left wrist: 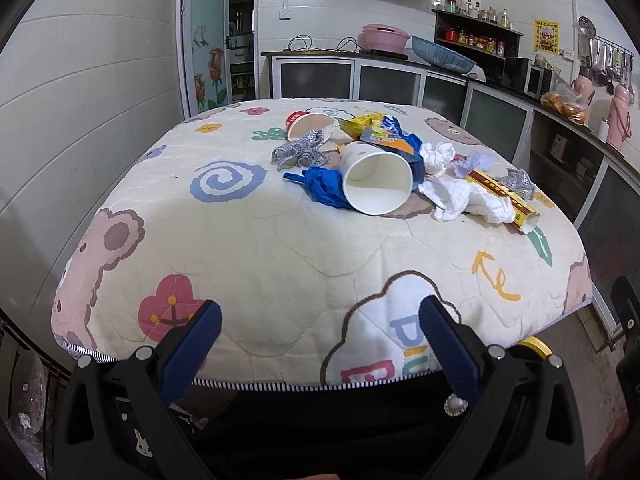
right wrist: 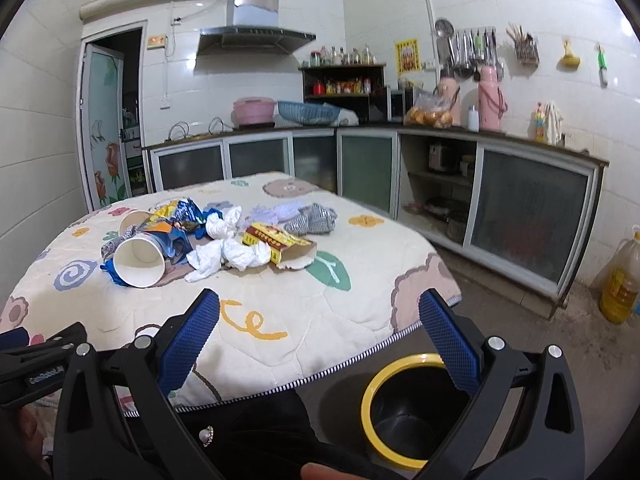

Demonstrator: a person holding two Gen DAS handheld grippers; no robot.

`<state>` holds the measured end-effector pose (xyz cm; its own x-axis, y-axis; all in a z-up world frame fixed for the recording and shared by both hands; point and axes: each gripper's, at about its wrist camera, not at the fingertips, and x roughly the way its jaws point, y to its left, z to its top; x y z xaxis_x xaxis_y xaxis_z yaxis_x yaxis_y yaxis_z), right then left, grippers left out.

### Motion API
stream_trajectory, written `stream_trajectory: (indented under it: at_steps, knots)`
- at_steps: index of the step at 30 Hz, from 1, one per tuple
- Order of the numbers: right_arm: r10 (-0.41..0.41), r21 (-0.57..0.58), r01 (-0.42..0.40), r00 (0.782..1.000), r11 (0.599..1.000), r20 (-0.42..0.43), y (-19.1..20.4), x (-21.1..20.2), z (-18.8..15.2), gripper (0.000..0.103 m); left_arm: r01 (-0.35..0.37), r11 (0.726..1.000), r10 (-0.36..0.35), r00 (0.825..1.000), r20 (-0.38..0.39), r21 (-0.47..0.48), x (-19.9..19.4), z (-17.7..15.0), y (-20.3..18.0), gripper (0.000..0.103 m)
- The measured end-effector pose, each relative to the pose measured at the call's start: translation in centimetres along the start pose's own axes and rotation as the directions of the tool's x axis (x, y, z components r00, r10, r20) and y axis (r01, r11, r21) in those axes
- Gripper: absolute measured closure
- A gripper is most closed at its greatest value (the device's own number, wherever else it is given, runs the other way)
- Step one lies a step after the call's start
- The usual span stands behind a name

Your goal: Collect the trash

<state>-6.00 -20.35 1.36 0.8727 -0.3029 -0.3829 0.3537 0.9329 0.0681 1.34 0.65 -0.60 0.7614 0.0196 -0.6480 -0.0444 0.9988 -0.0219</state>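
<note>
A pile of trash lies on the quilt-covered table (left wrist: 248, 248): a tipped white paper cup (left wrist: 376, 184), a second cup (left wrist: 310, 124) behind it, blue plastic (left wrist: 320, 188), crumpled white tissue (left wrist: 468, 196), a red-yellow carton (left wrist: 504, 196), snack wrappers (left wrist: 380, 130) and silver foil (left wrist: 298, 152). In the right wrist view the cup (right wrist: 138, 262), tissue (right wrist: 230, 256) and carton (right wrist: 280, 242) show too. My left gripper (left wrist: 320, 320) is open and empty over the near table edge. My right gripper (right wrist: 320, 316) is open and empty, above a black bin with a yellow rim (right wrist: 404, 408) on the floor.
Kitchen counters with cabinets (right wrist: 528, 208) run along the back and right walls. A bottle of yellow oil (right wrist: 620, 280) stands on the floor at right. A door (right wrist: 106, 136) is at back left. The tiled wall (left wrist: 80, 100) is close on the table's left.
</note>
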Motion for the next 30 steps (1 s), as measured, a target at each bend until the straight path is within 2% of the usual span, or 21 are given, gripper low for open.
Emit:
stream_trajectory:
  at_steps: [4,6,8,10,12,14,17,19,21,24,28,30]
  knots:
    - [0.033,0.022,-0.032,0.999,0.999,-0.042,-1.0,1.8,1.0,0.007,0.019,1.000,-0.019,1.000,0.002,0.022,0.7,1.0,0.5,0.008]
    - [0.069,0.029,-0.068,0.995,0.997,-0.067,-1.5,3.0,2.0,0.007,0.078,0.996,-0.078,0.997,0.006,0.032,1.1,1.8,1.2,0.008]
    - [0.133,0.037,-0.129,0.984,0.991,-0.118,-1.9,4.8,3.0,0.007,0.126,0.992,-0.126,0.992,-0.005,0.014,1.7,2.7,2.0,0.008]
    - [0.200,0.082,-0.188,0.963,0.979,-0.179,-2.5,6.8,3.9,0.007,0.167,0.986,-0.167,0.986,-0.023,-0.002,2.7,3.9,3.1,0.008]
    - [0.253,0.142,-0.225,0.941,0.964,-0.224,-3.4,8.9,4.6,0.007,0.146,0.989,-0.146,0.989,-0.032,0.020,3.5,4.8,3.6,0.008]
    - [0.269,0.156,-0.239,0.937,0.958,-0.222,-3.6,10.1,5.0,0.007,0.137,0.990,-0.137,0.990,-0.018,0.033,4.1,5.9,4.0,0.008]
    - [0.265,0.105,-0.247,0.936,0.963,-0.232,-3.4,11.8,5.5,0.007,0.163,0.986,-0.159,0.983,-0.087,0.042,5.8,7.6,4.0,0.008]
    - [0.301,0.072,-0.292,0.925,0.954,-0.233,-3.0,12.7,5.7,0.007,0.191,0.977,-0.179,0.976,-0.122,0.094,6.9,8.4,3.0,0.008]
    - [0.315,0.024,-0.317,0.924,0.948,-0.215,-2.4,13.2,5.8,0.007,0.155,0.976,-0.142,0.985,-0.096,0.155,7.5,8.8,1.7,0.008]
    - [0.311,-0.080,-0.334,0.926,0.939,-0.215,-1.5,14.0,5.8,0.007,0.137,0.971,-0.121,0.989,-0.091,0.195,8.6,9.1,0.7,0.008]
    - [0.325,-0.120,-0.360,0.915,0.925,-0.240,-1.3,15.7,6.0,0.007,0.153,0.971,-0.134,0.984,-0.113,0.181,10.2,9.7,-0.3,0.008]
    - [0.346,-0.136,-0.389,0.901,0.911,-0.262,-1.1,16.7,5.9,0.007,0.149,0.971,-0.129,0.985,-0.116,0.189,10.8,9.9,-0.8,0.008]
